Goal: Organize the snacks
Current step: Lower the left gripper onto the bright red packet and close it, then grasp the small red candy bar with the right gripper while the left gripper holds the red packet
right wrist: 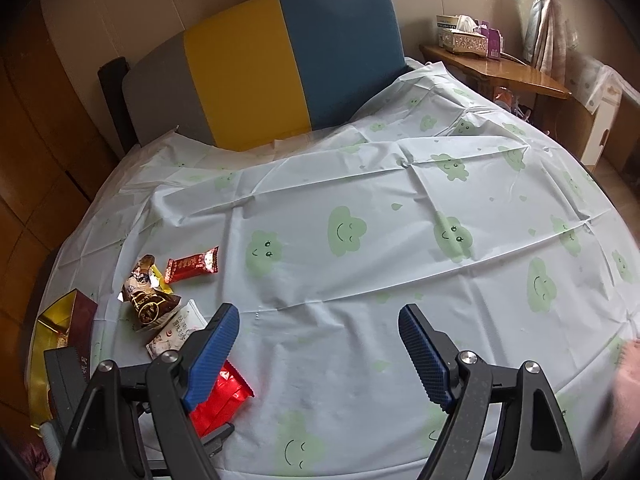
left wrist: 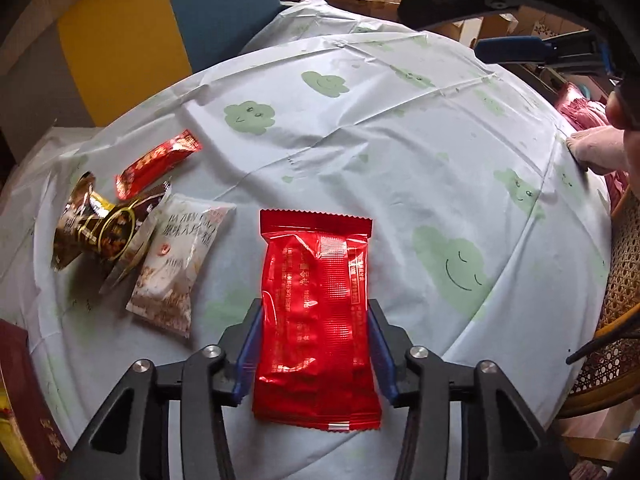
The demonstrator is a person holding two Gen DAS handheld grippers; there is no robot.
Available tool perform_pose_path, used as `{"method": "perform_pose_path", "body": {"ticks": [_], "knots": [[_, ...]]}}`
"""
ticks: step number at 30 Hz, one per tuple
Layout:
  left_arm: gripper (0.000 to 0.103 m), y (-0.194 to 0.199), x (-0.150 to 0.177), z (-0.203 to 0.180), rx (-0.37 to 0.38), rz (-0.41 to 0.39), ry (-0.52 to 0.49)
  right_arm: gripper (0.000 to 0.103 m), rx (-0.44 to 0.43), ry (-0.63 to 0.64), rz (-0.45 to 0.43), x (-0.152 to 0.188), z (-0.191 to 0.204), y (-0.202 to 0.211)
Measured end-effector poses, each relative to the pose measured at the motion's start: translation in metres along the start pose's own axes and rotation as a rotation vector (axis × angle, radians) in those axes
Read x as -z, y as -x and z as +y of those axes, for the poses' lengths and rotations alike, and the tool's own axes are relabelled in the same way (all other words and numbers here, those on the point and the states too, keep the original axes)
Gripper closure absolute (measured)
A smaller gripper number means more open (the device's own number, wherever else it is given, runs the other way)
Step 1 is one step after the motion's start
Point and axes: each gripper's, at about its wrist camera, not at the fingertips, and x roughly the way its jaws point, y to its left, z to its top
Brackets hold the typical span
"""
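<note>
In the left wrist view my left gripper (left wrist: 316,316) is shut on a large red foil snack packet (left wrist: 318,316), gripping its sides just above the cloth. To its left lie a white snack packet (left wrist: 176,264), a brown and gold packet (left wrist: 96,224) and a small red packet (left wrist: 158,168). In the right wrist view my right gripper (right wrist: 318,320) is open and empty above the cloth. The same pile shows at the left: small red packet (right wrist: 192,266), brown packet (right wrist: 148,300), white packet (right wrist: 176,332). The large red packet (right wrist: 220,400) shows behind my left finger.
A table under a pale cloth with green clouds (right wrist: 360,240). A dark red and gold box (right wrist: 68,320) stands at the left edge. A yellow and blue chair back (right wrist: 288,60) is behind. A wooden side table with tissue box (right wrist: 472,40) is far right. A wicker chair (left wrist: 616,320) is at the right.
</note>
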Motion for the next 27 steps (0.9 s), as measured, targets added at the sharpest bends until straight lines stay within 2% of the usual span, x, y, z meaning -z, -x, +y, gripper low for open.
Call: {"method": "perform_pose_path", "body": {"ticks": [3,10,14,22,26,27], "knots": [[0.058,0.011,0.018,0.007,-0.021,-0.023,0.056,0.020,0.007,0.013,0.003,0.001,0.001,0.000],[0.058,0.048,0.085,0.040,-0.105,-0.101,0.237,0.020,0.005,0.051,0.040,0.006,0.007,-0.009],[0.058,0.059,0.114,0.047,-0.120,-0.157,0.281,0.021,-0.018,0.078,0.079,0.012,0.013,-0.017],[0.057,0.058,0.128,0.040,-0.144,-0.255,0.307,0.023,-0.018,0.171,0.142,0.026,0.031,-0.032],[0.057,0.057,0.131,0.040,-0.142,-0.287,0.310,0.031,-0.017,0.235,0.187,0.039,0.046,-0.040],[0.057,0.057,0.132,0.040,-0.140,-0.294,0.309,0.036,-0.019,0.258,0.191,0.042,0.051,-0.042]]}}
